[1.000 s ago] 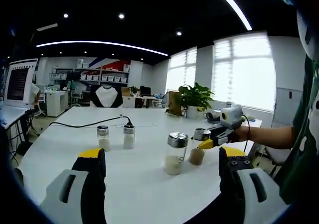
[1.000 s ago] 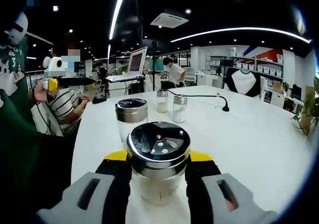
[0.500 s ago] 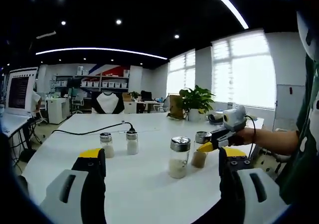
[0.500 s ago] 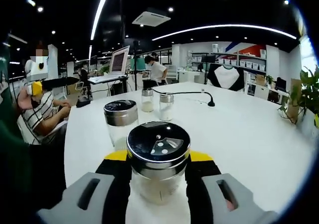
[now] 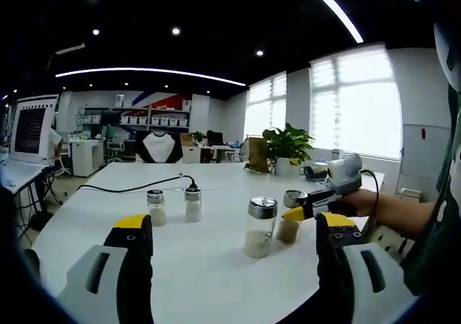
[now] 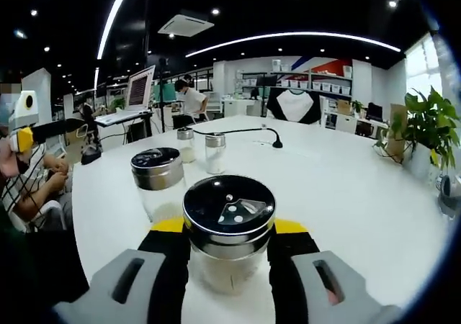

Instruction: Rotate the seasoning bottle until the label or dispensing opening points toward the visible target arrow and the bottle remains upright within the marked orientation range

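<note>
A glass seasoning bottle (image 6: pixel 229 207) with a dark perforated metal lid holds pale powder and stands upright on the white table (image 6: pixel 346 194). My right gripper (image 6: pixel 229 227) is shut on it, with a yellow-tipped jaw on each side. In the left gripper view the same bottle (image 5: pixel 289 223) stands right of centre, with the right gripper (image 5: pixel 299 212) reaching in from the right. My left gripper (image 5: pixel 232 227) is open over the table's near edge, holding nothing. It appears far left as the left gripper (image 6: pixel 39 131), well apart from the bottle.
A second, larger shaker (image 6: pixel 158 178), (image 5: pixel 259 227) stands just left of the held bottle. Two small shakers (image 6: pixel 186 143), (image 6: pixel 215 153) stand farther back beside a black cable (image 6: pixel 241 131). A potted plant (image 6: pixel 425 133) is at the right. A seated person (image 6: pixel 32 191) is at the table's left edge.
The room has slid left in the right gripper view, so that gripper has turned to the right with the bottle still in its jaws. The left gripper view has hardly shifted.
</note>
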A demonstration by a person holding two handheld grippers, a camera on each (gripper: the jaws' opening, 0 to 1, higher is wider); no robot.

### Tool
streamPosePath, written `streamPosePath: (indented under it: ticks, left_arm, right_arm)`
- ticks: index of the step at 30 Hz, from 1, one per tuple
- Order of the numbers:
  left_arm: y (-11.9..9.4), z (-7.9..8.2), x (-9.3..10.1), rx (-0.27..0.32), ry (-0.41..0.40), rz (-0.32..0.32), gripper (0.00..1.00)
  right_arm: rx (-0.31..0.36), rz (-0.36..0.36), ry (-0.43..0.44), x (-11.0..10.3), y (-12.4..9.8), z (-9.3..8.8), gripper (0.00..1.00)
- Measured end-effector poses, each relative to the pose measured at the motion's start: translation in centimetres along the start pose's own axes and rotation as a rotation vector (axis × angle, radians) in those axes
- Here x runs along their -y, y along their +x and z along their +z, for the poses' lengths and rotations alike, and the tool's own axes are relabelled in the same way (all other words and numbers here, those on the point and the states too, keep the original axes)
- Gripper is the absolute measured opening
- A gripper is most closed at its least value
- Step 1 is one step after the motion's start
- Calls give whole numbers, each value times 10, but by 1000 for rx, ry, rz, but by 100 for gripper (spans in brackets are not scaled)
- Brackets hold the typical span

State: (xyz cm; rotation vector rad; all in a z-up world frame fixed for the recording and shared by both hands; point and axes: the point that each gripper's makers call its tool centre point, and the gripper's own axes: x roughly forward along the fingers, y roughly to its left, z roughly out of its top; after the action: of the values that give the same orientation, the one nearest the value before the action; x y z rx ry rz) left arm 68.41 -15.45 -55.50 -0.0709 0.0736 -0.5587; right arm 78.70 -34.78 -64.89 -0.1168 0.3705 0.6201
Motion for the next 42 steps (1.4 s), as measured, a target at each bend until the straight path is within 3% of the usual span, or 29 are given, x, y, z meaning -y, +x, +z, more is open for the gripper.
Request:
streamPosePath:
  ticks: [21, 42]
  left_arm:
    - [-1, 1, 0, -1, -10, 3, 99]
    - [1, 0, 3, -10, 7, -9, 99]
  right_arm:
    - [12, -208, 89, 7, 1, 0, 41]
    - [-9, -217, 63, 6, 4, 1, 42]
